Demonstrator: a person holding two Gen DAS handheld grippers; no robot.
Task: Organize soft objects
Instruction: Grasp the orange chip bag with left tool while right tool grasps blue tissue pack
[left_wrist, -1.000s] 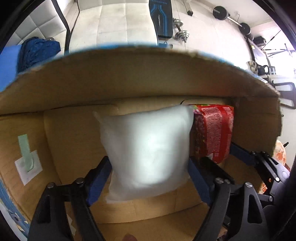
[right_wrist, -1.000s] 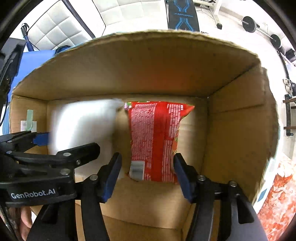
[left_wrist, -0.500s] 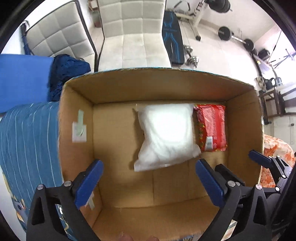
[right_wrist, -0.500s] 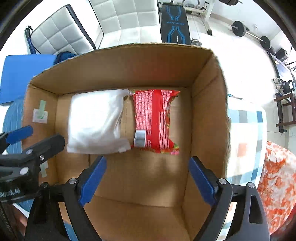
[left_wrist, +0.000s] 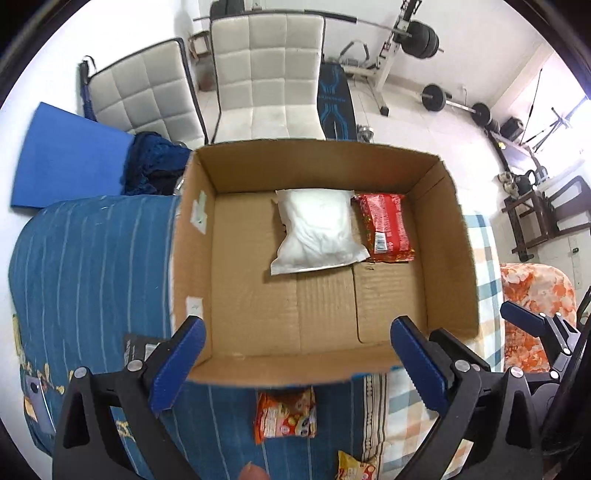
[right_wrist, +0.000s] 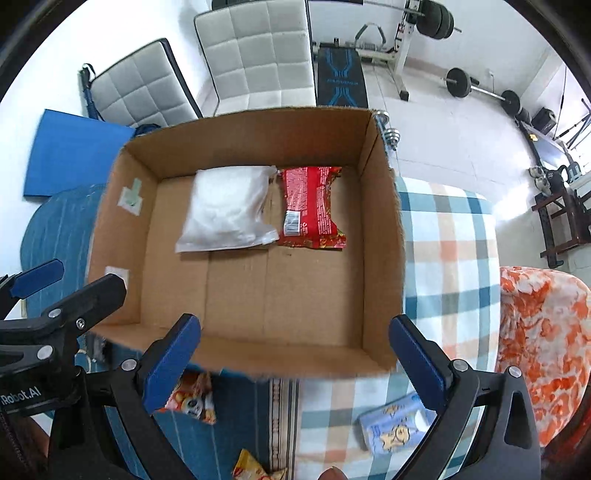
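An open cardboard box (left_wrist: 458, 236) (right_wrist: 384, 236) stands on the bed. Inside, at the far wall, a white soft pack (left_wrist: 317, 230) (right_wrist: 229, 208) lies beside a red snack packet (left_wrist: 386, 227) (right_wrist: 312, 206). My left gripper (left_wrist: 295, 360) is open and empty, above the box's near edge. My right gripper (right_wrist: 295, 356) is open and empty, also above the near edge. On the bed in front of the box lie an orange snack packet (left_wrist: 286, 413) (right_wrist: 192, 400), a yellow packet (left_wrist: 356, 467) (right_wrist: 255, 467) and a light blue pack (right_wrist: 393, 428).
The bed has a blue striped cover (left_wrist: 92, 273) and a checked cloth (right_wrist: 450, 258). An orange floral cushion (right_wrist: 543, 332) lies at the right. White chairs (left_wrist: 266, 74), a blue mat (left_wrist: 66, 158) and gym weights (left_wrist: 434, 98) stand beyond the box.
Both grippers let go of the white pack and the red packet, opened wide and pulled back up out of the box. The two packs stay on the box floor.
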